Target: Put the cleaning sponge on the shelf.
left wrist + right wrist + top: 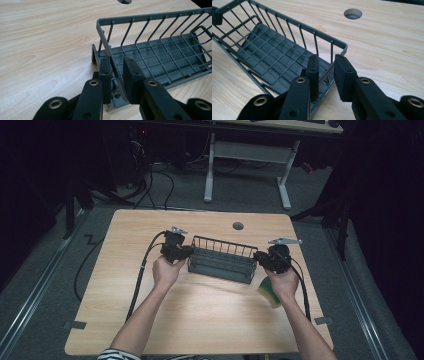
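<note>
The grey wire basket (221,260) sits mid-counter (150,225), just in front of the cable hole (238,226). The left claw (186,252) pinches the basket's left end rim and the right claw (258,256) its right end rim; a green sponge (268,291) lies just beside the basket's right end. Judged step: two-handed grip secured, and the next move calls for an even, level lift.

My right gripper (325,75) clamps the near end wall of the grey wire basket (274,53) (one pad inside, one outside), on the wooden table (387,45).
</note>
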{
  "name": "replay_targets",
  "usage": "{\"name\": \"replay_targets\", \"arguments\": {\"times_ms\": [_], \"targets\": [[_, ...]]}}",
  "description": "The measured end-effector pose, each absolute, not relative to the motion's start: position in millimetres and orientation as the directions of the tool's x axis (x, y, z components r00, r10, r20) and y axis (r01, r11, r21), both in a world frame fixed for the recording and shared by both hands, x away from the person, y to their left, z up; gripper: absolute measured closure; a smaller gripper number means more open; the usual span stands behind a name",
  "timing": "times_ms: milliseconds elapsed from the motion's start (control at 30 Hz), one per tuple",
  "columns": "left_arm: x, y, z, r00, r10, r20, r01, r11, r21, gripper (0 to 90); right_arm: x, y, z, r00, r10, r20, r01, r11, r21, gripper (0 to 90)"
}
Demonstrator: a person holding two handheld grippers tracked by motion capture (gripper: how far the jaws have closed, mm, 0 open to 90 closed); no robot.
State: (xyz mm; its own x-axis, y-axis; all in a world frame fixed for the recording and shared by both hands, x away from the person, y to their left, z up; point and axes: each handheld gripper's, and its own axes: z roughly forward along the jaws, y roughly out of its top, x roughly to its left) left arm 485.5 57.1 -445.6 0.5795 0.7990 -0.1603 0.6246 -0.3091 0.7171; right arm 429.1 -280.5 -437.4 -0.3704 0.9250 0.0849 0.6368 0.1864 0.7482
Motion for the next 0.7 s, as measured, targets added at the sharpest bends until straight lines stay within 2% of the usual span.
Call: {"name": "replay_targets", "arguments": {"times_ms": [700], "targets": [[445.4,67.4,-447.2,0.58,0.798,-0.163,0.615,-0.298,0.73,77.5,390.9,-279.0,-439.3,-0.426,0.899,0.107,0.611,0.198,0.766,76.2]]}}
